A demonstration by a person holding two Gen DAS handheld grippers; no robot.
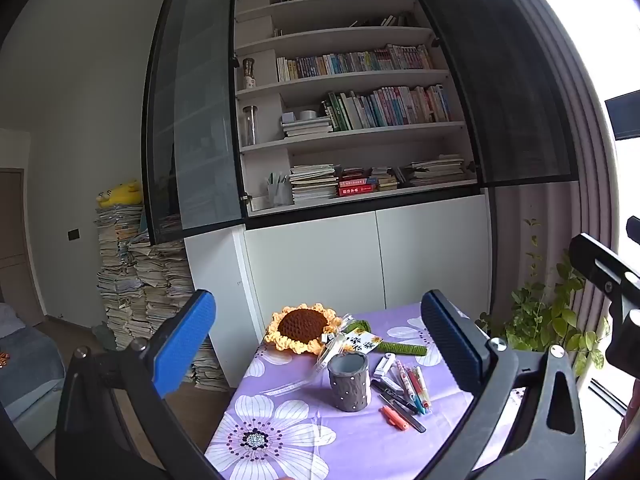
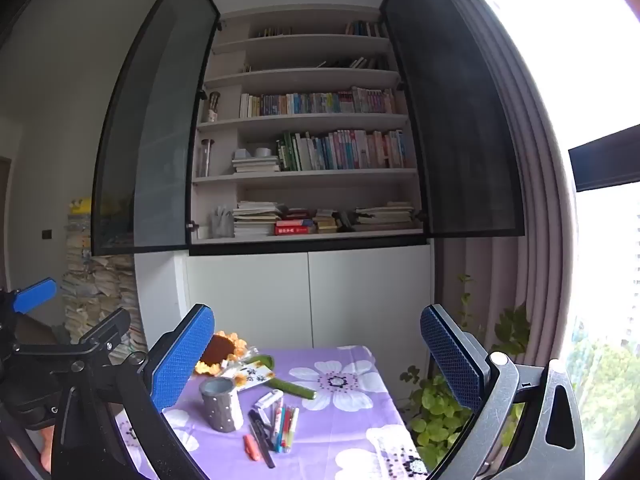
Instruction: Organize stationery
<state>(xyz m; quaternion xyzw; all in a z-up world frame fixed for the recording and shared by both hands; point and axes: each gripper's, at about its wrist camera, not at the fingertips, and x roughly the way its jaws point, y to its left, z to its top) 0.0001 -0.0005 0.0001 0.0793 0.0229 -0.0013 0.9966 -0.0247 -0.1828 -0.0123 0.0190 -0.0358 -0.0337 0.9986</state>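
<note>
A grey dotted pen holder point(image 1: 349, 381) stands upright on the purple flowered tablecloth point(image 1: 280, 440); it also shows in the right wrist view point(image 2: 222, 403). Just right of it lie several pens and markers point(image 1: 406, 390), an orange marker point(image 1: 394, 417) and a white correction tape point(image 1: 385, 363). In the right wrist view the pens point(image 2: 276, 424) and orange marker point(image 2: 252, 447) lie right of the holder. My left gripper point(image 1: 316, 344) is open and empty, held above the table. My right gripper point(image 2: 316, 352) is open and empty, also above the table.
A crocheted sunflower point(image 1: 302, 326) with a green stem point(image 1: 400, 347) and a card lies behind the holder. An open bookcase point(image 1: 352, 120) with dark doors stands behind the table. A stack of books point(image 1: 136, 272) is at the left, a potted plant point(image 1: 552, 320) at the right.
</note>
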